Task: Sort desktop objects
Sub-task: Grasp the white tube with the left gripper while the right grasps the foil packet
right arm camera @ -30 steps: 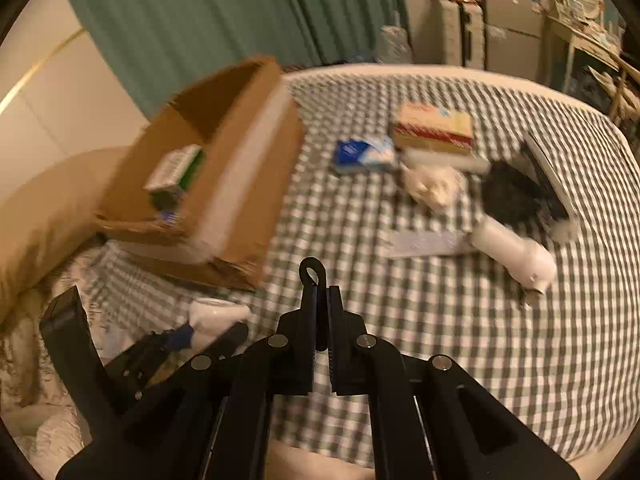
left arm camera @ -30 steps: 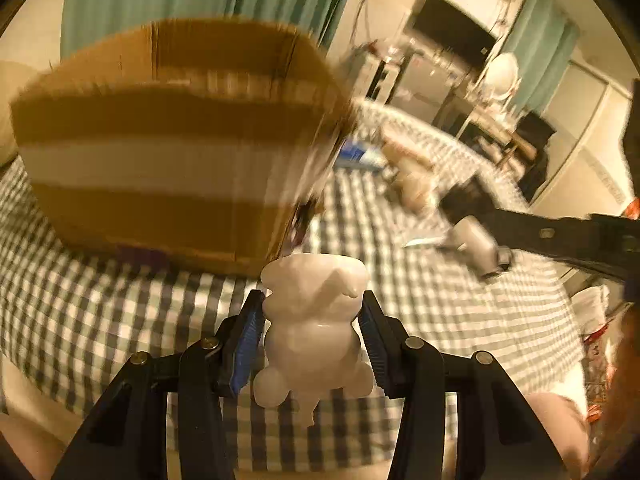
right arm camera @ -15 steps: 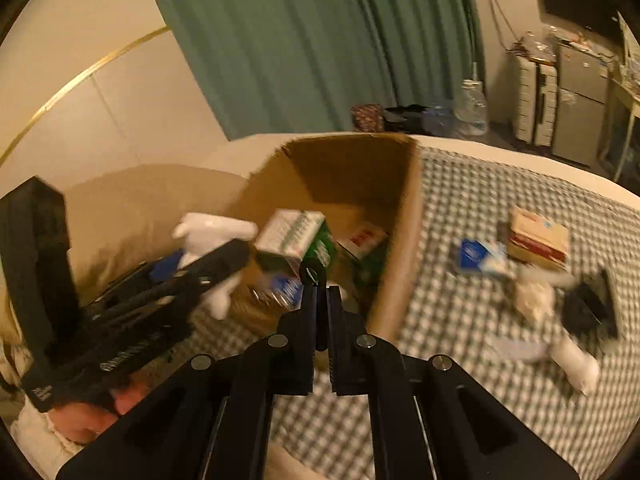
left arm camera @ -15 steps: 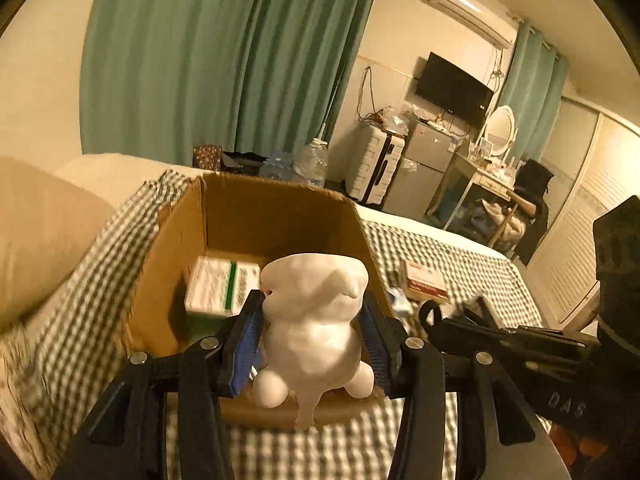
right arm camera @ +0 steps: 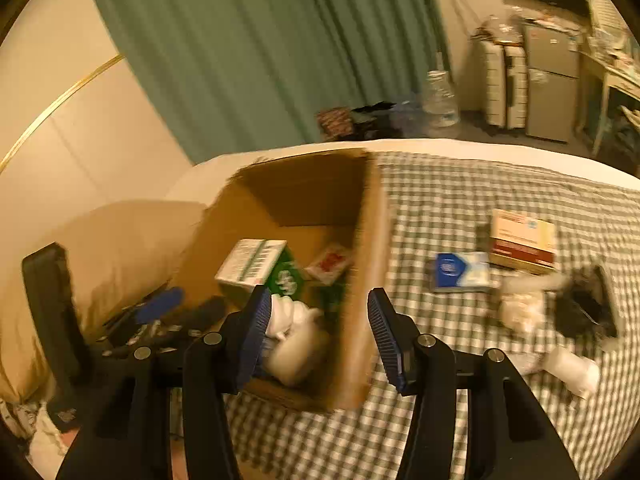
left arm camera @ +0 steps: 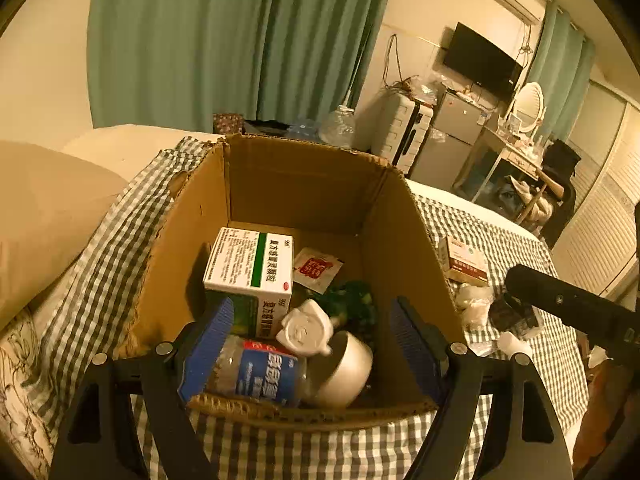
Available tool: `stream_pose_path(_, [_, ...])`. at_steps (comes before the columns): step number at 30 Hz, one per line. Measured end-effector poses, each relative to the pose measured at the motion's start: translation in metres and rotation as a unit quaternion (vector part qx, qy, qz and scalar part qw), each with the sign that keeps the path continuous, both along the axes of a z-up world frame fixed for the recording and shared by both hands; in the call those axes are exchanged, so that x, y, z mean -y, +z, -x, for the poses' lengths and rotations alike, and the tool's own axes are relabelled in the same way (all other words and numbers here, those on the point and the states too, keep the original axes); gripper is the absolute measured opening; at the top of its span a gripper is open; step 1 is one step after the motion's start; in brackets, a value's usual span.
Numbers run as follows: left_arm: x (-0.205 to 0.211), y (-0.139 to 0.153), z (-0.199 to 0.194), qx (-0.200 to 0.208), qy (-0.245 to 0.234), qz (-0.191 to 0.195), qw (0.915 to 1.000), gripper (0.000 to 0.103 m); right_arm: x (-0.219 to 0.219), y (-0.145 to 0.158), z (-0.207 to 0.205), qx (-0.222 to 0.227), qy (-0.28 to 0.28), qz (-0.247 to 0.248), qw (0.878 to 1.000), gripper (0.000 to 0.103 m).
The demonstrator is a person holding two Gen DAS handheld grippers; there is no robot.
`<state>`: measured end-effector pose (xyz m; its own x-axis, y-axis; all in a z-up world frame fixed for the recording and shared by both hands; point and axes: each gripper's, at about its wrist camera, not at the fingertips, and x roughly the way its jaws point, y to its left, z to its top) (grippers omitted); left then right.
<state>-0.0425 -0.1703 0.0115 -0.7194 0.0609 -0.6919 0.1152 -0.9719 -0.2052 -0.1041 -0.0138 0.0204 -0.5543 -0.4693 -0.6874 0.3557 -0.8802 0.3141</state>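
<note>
An open cardboard box (left arm camera: 304, 184) stands on the checked cloth (left arm camera: 104, 248). My left gripper (left arm camera: 310, 344) is open and empty above its near edge. The white figurine (left arm camera: 306, 330) lies loose inside the box, on a bottle (left arm camera: 256, 372) and beside a pale round bowl (left arm camera: 344, 368). A white-and-green medicine box (left arm camera: 250, 268) and a red-printed sachet (left arm camera: 316, 268) also lie inside. My right gripper (right arm camera: 318, 328) is open and empty, level with the box's right wall (right arm camera: 362, 280).
On the cloth to the right of the box lie a red-and-cream carton (right arm camera: 522, 242), a blue-and-white packet (right arm camera: 460, 272), a crumpled pale item (right arm camera: 524, 308), a black object (right arm camera: 584, 308) and a white cylinder (right arm camera: 568, 368). A pillow (left arm camera: 36, 220) lies left.
My left gripper has opened and let go of the white figurine, which now lies in the box. My right gripper has opened from shut and swung a little to the right.
</note>
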Motion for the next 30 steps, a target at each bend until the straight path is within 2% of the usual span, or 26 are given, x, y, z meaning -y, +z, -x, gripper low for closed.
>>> stream_pose_path(7, [-0.037, 0.015, -0.040, -0.027, -0.006, -0.003, 0.9996, 0.089, -0.075, -0.019, -0.036, -0.009, -0.073, -0.051, 0.996, 0.050])
stream_pose_path(8, [-0.043, 0.015, -0.047, -0.031, -0.004, -0.004, 0.9995, 0.093, -0.091, -0.021, -0.043, -0.008, -0.085, -0.052, 0.995, 0.050])
stream_pose_path(16, [-0.101, -0.008, -0.083, -0.037, -0.006, -0.040, 0.9985, 0.098, -0.195, -0.026, -0.078, -0.007, -0.171, -0.048, 0.984, 0.050])
stream_pose_path(20, [-0.140, -0.016, -0.079, -0.026, -0.044, -0.031, 0.9982, 0.098, -0.234, -0.031, -0.084, -0.002, -0.198, -0.029, 0.980, 0.050])
stream_pose_path(24, [-0.175, -0.024, -0.063, 0.001, -0.093, -0.006, 0.9956, 0.098, -0.257, -0.038, -0.081, -0.004, -0.208, -0.034, 0.978, 0.050])
stream_pose_path(30, [-0.209, -0.045, -0.030, 0.019, -0.140, -0.026, 0.9896, 0.098, -0.280, -0.058, -0.062, 0.004, -0.196, -0.068, 0.978, 0.050])
